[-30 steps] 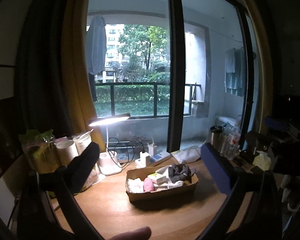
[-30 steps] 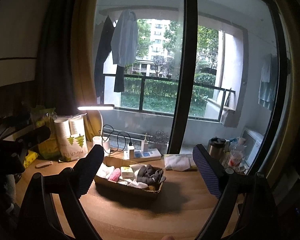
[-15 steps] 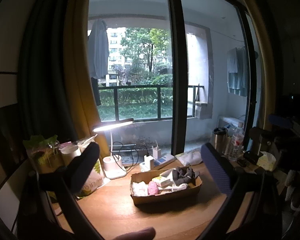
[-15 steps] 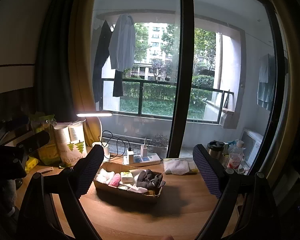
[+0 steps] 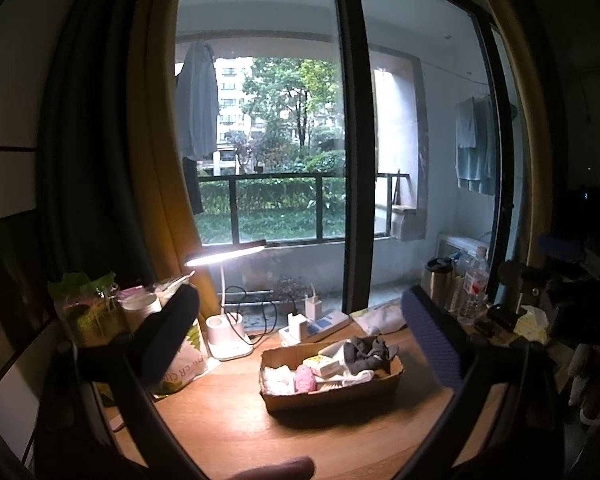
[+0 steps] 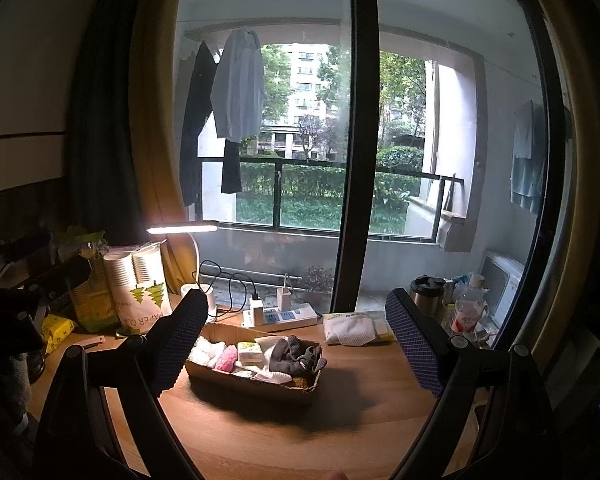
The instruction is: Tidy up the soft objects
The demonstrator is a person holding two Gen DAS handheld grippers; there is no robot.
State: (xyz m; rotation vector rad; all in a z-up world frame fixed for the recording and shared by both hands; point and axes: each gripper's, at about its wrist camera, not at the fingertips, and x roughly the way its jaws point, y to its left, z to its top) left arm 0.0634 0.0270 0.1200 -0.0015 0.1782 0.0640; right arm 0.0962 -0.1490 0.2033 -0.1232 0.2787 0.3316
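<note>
Both tools, left (image 5: 300,340) and right (image 6: 296,342), are held wide open and empty above the tabletop (image 6: 360,408), and the cardboard tray (image 6: 256,382) of soft objects is seen ahead between their fingers, its long axis crosswise, neither tool clearly nearer.

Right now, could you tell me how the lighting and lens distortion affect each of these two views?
Left wrist view: bright window leaves the room dark, the desk lamp lights the cardboard box, frame lines bow. Right wrist view: same backlight, lamp glare, box shadow falling right.
</note>
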